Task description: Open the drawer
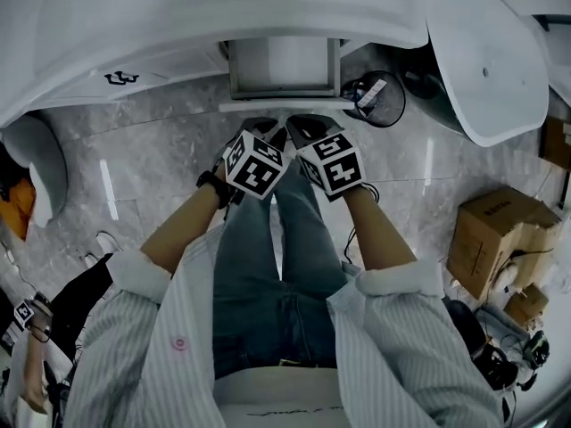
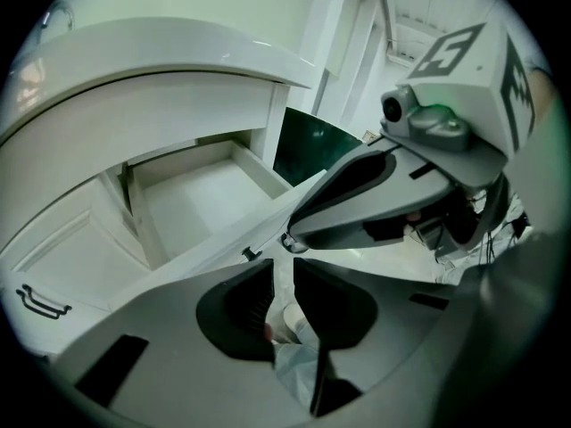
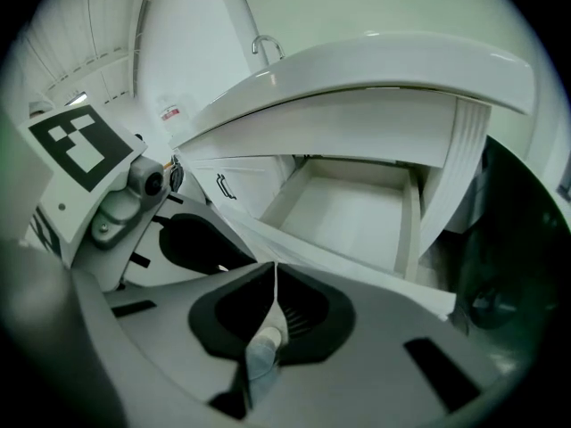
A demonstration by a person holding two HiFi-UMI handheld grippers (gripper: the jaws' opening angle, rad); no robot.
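Observation:
The white drawer [image 1: 284, 65] stands pulled out from under the curved white counter [image 1: 178, 25], its inside bare [image 3: 357, 212]. Its front panel [image 1: 281, 107] lies just beyond both grippers. My left gripper [image 1: 259, 127] hangs in front of that panel, its jaws [image 2: 279, 270] a narrow gap apart with nothing between them; a shoe and jeans show through the gap. My right gripper [image 1: 305, 130] is beside it, jaws [image 3: 274, 270] closed tip to tip on nothing. The right gripper [image 2: 357, 194] crosses over the left one's view.
A cupboard door with a black handle [image 1: 120, 78] sits left of the drawer. A round black object [image 1: 375, 98] stands on the floor at its right, cardboard boxes [image 1: 495, 230] farther right. Another person [image 1: 36, 328] is at the lower left.

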